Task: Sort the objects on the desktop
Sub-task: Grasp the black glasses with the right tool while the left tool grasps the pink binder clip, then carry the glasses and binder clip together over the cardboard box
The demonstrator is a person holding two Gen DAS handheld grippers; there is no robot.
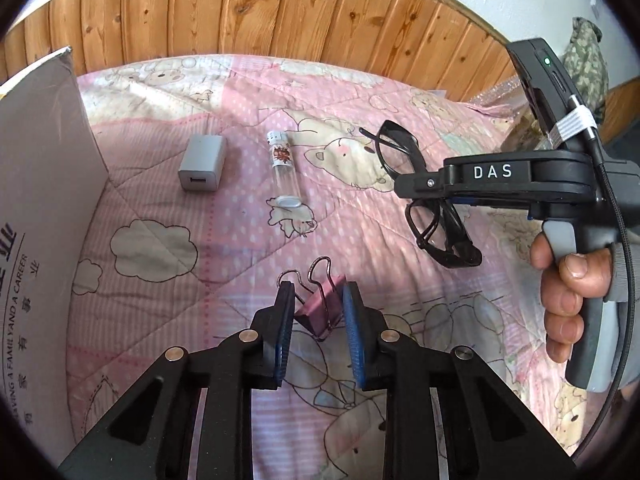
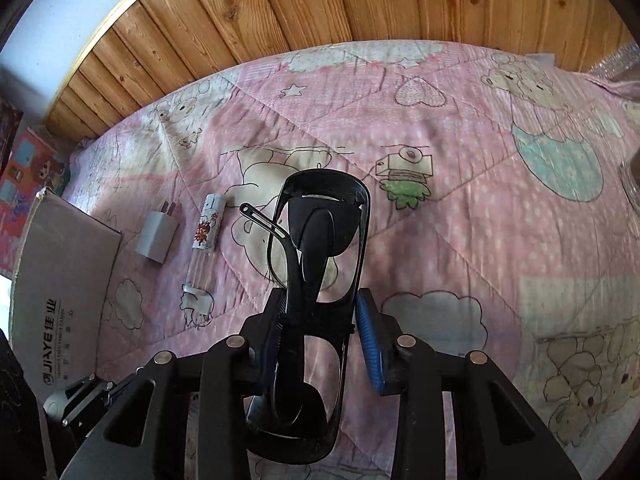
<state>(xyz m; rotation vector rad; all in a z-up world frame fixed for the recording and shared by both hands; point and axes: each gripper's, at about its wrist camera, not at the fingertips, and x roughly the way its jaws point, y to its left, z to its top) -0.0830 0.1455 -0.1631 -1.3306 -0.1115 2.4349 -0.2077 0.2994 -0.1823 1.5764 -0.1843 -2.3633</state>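
Observation:
My left gripper (image 1: 318,300) has its jaws around a pink binder clip (image 1: 320,312) with black wire handles, low over the pink quilt; I cannot tell if both pads touch it. My right gripper (image 2: 320,312) is shut on black-framed glasses (image 2: 316,280) and holds them above the quilt; both show in the left wrist view, the glasses (image 1: 420,200) hanging from the gripper (image 1: 412,186). A grey USB charger (image 1: 202,168) and a clear lighter (image 1: 283,170) lie on the quilt further back; the right wrist view shows the charger (image 2: 156,240) and the lighter (image 2: 204,240) at the left.
A grey cardboard box (image 1: 36,208) stands at the left, also in the right wrist view (image 2: 60,280). A wooden plank wall (image 1: 260,8) runs behind the quilt (image 1: 200,280). Clear plastic items (image 2: 632,188) sit at the right edge.

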